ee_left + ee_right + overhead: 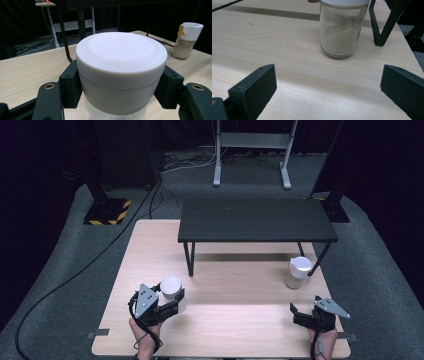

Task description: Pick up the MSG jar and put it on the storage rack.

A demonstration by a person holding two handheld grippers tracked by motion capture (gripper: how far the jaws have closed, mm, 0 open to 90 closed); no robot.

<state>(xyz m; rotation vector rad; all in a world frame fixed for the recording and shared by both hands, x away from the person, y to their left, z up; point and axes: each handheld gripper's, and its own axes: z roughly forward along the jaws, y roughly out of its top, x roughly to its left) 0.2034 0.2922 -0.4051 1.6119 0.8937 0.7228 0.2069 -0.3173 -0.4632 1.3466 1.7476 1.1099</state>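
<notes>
Two jars are on the table (225, 320). One white-lidded jar (121, 72) is gripped by the left gripper (120, 90). Next, lifting is likely needed. The right gripper (329, 92) is held wide open near the spice jar (340, 30).

Between the left gripper's (120, 90) matt black plastic jaws, the jar (121, 72) has a smooth matt white plastic lid. Ahead of the right gripper (329, 92), a clear glossy glass shaker (340, 30) stands on pale wood-grain table (287, 50).
</notes>
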